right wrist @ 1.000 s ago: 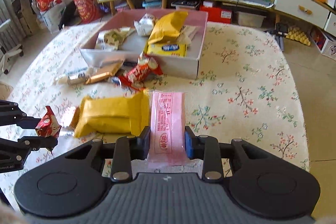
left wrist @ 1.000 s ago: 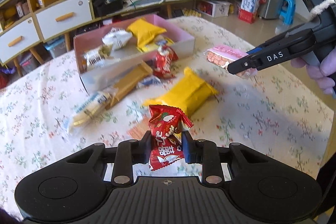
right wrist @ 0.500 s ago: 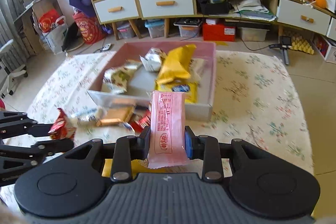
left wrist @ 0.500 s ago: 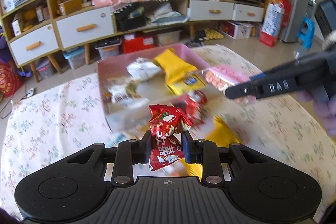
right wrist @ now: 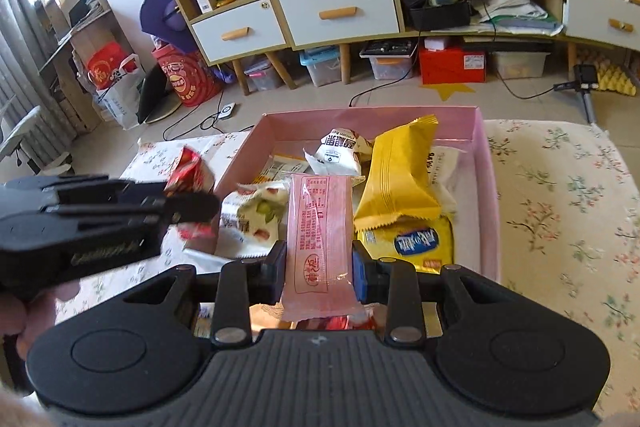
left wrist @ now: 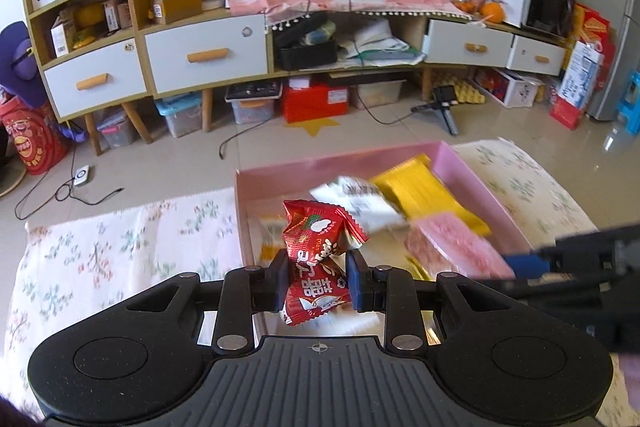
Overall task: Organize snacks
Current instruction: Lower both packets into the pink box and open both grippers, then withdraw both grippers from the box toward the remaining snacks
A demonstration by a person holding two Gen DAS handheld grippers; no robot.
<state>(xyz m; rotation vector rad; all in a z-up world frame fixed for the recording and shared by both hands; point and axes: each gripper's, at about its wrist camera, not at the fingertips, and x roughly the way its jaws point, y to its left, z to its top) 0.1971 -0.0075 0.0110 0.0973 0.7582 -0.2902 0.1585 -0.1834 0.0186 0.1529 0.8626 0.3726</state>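
My left gripper (left wrist: 318,281) is shut on a red snack packet (left wrist: 316,255) and holds it over the near left part of the pink box (left wrist: 476,183). My right gripper (right wrist: 319,273) is shut on a pink snack packet (right wrist: 320,239) and holds it over the near edge of the same pink box (right wrist: 490,187). The box holds a yellow packet (right wrist: 400,175), a white packet (right wrist: 340,153) and several other snacks. The left gripper shows in the right wrist view (right wrist: 192,207), with the red packet (right wrist: 188,171) at the box's left wall. The right gripper's pink packet (left wrist: 456,247) shows in the left wrist view.
The box stands on a table with a floral cloth (right wrist: 560,211), near its far edge. Beyond it is tiled floor (left wrist: 180,163) with cables, storage bins and a long cabinet (left wrist: 208,55) with white drawers.
Both grippers have moved forward from over the loose snacks on the table to over the pink box, each still holding its packet. The loose snacks on the cloth have dropped out of view.
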